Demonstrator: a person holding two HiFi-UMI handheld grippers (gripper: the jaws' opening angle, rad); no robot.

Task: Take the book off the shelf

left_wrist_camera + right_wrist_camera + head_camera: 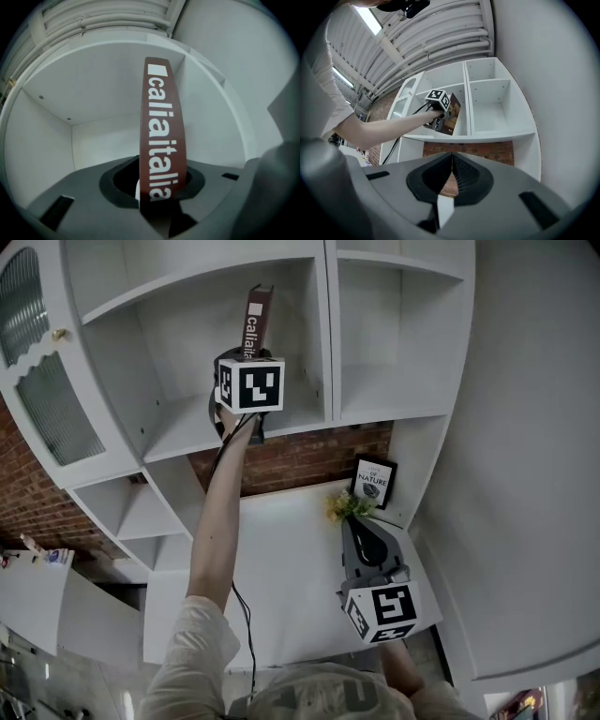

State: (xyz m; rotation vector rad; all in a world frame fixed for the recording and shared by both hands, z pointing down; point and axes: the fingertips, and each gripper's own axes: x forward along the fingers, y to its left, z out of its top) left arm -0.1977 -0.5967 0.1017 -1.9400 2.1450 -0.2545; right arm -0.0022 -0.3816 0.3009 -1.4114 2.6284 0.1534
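A dark red book (255,322) with white spine lettering stands upright in the upper left compartment of the white shelf unit (281,427). My left gripper (251,360) is raised to it and shut on the lower spine. In the left gripper view the spine (163,131) rises from between the jaws of the left gripper (161,190). The right gripper view shows the book (452,118) slightly tilted, held by the left gripper (440,105). My right gripper (354,523) hangs low at the right, shut and empty; its jaws meet in the right gripper view (451,174).
A small framed "Nature" book (373,480) leans in the lower right corner, with yellow flowers (342,507) beside it. A vertical divider (328,334) stands right of the held book. A glass cabinet door (37,381) is at the left. Brick wall (300,460) shows behind the lower opening.
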